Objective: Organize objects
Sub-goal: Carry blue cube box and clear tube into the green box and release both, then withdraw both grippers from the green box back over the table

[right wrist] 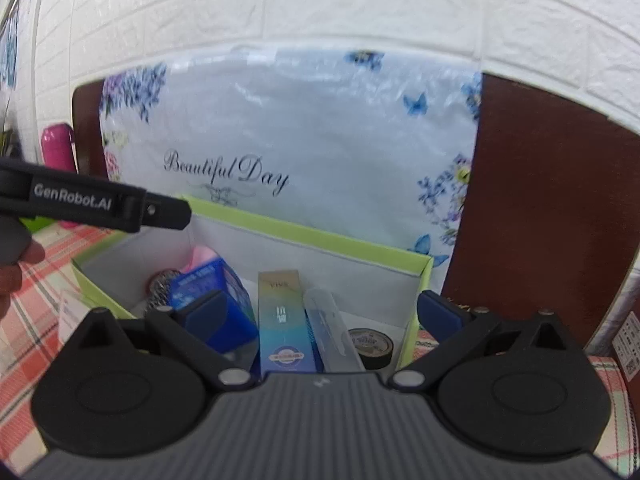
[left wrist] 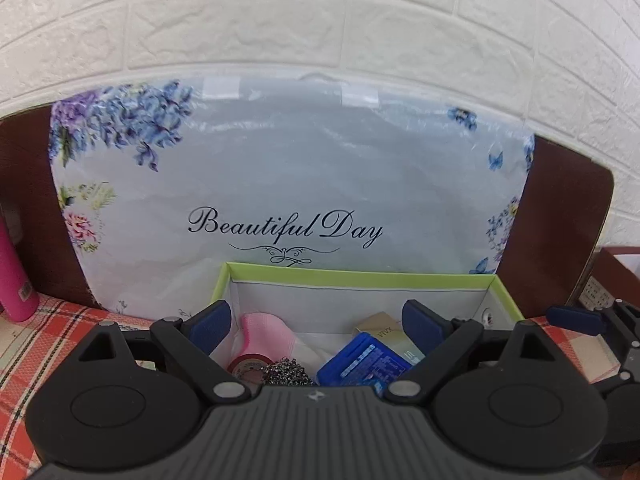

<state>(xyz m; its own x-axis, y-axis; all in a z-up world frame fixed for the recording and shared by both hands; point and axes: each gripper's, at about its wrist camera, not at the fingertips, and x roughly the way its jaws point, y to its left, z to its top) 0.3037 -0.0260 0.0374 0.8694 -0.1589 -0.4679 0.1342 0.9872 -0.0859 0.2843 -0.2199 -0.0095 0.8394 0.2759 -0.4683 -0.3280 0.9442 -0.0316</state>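
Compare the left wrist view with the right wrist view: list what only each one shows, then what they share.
Only the left wrist view: a red tape roll in the box. Only the right wrist view: a clear tube and a black tape roll. Both: the green-rimmed box, blue carton, steel scourer, pink cloth, gradient carton, "Beautiful Day" bag and pink bottle.

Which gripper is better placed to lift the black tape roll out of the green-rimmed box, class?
Right, probably. The black tape roll lies in the box's right corner, just ahead of the open right gripper. The open left gripper faces the pink cloth and blue pack; its view doesn't show that roll.
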